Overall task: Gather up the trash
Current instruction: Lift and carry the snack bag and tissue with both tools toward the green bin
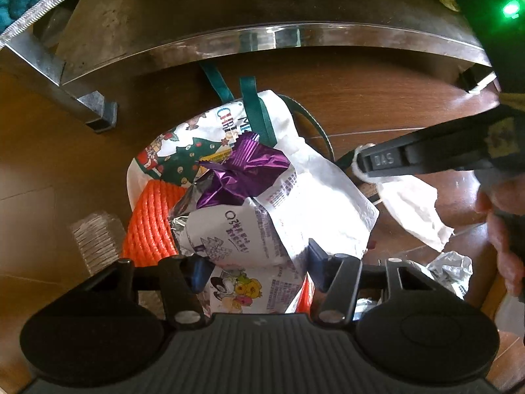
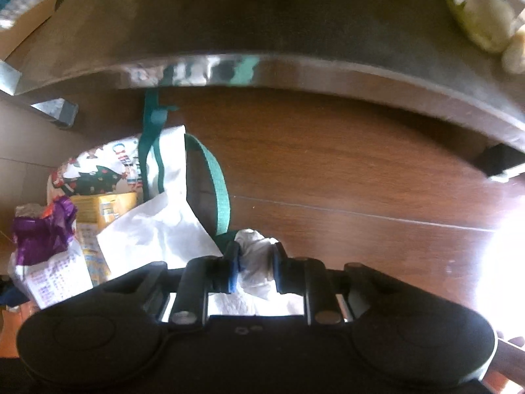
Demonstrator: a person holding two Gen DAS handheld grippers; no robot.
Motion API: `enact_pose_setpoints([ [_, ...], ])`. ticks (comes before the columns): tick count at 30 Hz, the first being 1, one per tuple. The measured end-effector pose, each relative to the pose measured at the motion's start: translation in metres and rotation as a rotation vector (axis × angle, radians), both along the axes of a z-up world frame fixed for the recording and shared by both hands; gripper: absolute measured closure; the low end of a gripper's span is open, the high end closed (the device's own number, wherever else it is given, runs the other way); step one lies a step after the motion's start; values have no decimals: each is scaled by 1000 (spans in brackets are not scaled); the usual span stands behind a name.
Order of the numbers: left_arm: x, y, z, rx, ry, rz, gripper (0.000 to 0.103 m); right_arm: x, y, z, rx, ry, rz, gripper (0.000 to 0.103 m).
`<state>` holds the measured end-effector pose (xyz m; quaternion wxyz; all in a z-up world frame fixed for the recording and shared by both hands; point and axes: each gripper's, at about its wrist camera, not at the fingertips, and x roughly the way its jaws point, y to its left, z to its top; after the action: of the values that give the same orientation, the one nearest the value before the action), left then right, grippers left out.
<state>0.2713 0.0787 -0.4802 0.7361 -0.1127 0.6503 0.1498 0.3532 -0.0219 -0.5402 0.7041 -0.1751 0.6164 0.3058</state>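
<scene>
A crinkled white tissue (image 2: 254, 262) is pinched between the right gripper (image 2: 255, 267) fingers, at 3 o'clock of the glossy printed bag (image 1: 183, 151) stuffed with shiny purple foil (image 1: 239, 177) and wrappers. The left gripper (image 1: 259, 262) spreads wide around a white wrapper (image 1: 262, 229) at the bag's 6 o'clock, on smooth wooden floor (image 1: 377, 98)

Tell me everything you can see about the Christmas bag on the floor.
The Christmas bag is a white tote that looks like thin woven plastic, printed with a green tree, gifts and partly readable lettering, with dark green strap handles. It lies slumped open on the wooden floor beside a metal-edged table. Trash fills it: a purple foil wrapper, white printed packets, something orange and ribbed. The right gripper, holding a white tissue, is near one strap.
</scene>
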Motion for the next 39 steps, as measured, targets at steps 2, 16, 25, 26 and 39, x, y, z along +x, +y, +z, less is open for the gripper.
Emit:
enact_pose_setpoints([
  [2,-2,-1,6,1,0,-7,46,-4,-4,18,-1,-28,-1,85],
  [16,-19,-1,146,-31,-191,-68,46,-39,-50,214,130,-201,-51,86],
  [25,-54,-3,269,-51,-381,-145,46,-91,-95,360,286,-382,-102,86],
  [26,-55,-4,283,-51,-401,-153,46,-98,-100,376,304,-406,-106,86],
  [39,-70,-49,474,-40,-698,-265,45,-155,-187,546,523,-698,-176,85],
])
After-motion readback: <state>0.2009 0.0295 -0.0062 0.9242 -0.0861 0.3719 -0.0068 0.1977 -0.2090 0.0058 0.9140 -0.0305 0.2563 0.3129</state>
